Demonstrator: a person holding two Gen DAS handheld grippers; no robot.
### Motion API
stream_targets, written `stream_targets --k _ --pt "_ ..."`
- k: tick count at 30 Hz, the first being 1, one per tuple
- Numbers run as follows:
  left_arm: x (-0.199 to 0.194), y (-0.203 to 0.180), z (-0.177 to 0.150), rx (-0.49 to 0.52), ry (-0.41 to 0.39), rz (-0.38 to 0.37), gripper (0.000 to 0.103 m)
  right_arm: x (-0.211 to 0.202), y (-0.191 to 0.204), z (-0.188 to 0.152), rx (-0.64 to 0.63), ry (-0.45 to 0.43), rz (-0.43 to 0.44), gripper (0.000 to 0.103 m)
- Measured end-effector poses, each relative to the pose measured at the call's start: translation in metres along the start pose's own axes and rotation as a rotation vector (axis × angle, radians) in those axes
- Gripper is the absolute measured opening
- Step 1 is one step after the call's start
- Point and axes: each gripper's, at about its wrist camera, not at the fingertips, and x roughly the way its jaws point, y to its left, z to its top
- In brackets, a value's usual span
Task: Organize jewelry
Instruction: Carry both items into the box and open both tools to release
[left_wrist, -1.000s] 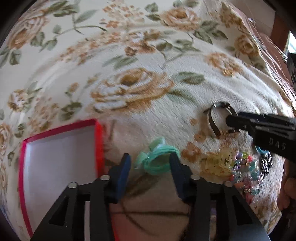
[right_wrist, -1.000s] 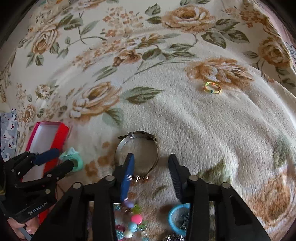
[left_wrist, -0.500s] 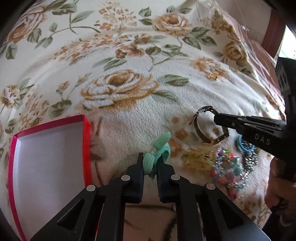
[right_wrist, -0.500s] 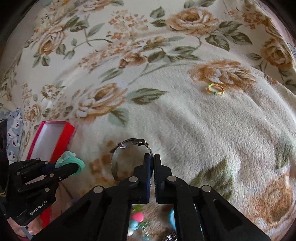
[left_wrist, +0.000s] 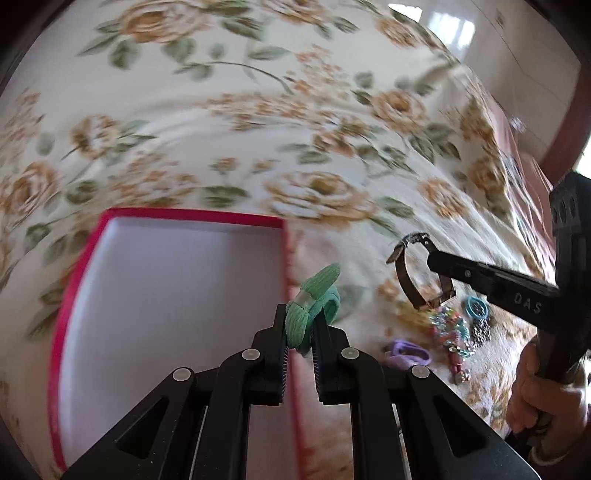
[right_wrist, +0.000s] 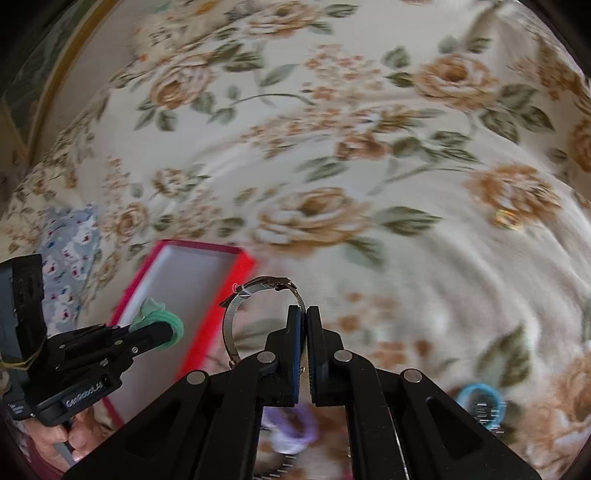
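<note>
My left gripper (left_wrist: 300, 325) is shut on a green fabric hair tie (left_wrist: 314, 302) and holds it above the right wall of an open red box with a white inside (left_wrist: 170, 288). My right gripper (right_wrist: 305, 317) is shut on a metal watch band (right_wrist: 236, 314), lifted off the blanket to the right of the box (right_wrist: 192, 280). The band also shows in the left wrist view (left_wrist: 406, 277), and the hair tie in the right wrist view (right_wrist: 162, 321).
A floral blanket (left_wrist: 258, 129) covers the bed. On it lie a purple hair tie (left_wrist: 408, 352), a beaded bracelet (left_wrist: 450, 328), a blue ring (left_wrist: 476, 306) and a dark chain (left_wrist: 480, 330). A small yellow ring (right_wrist: 508, 218) lies far right.
Both grippers closed on their items and lifted them. The left one carried the green hair tie leftward to the box wall. The right one raised the watch band toward the box.
</note>
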Motion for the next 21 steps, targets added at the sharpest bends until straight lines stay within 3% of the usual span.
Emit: stream_targets --k 6,10,21 --pt "-0.035 0.043 -0.011 -0.083 -0.036 0.059 0.010 0.020 0.055 0.007 -0.073 0.020 0.088 0.003" --pt "-0.037 0.067 -0.010 -0.129 -0.031 0.090 0.010 0.042 0.086 0.011 -0.114 0.042 0.110 0.003" --pt "0.013 0.110 0.011 -0.203 0.039 0.142 0.010 0.107 0.124 0.015 -0.178 0.124 0.092 0.003"
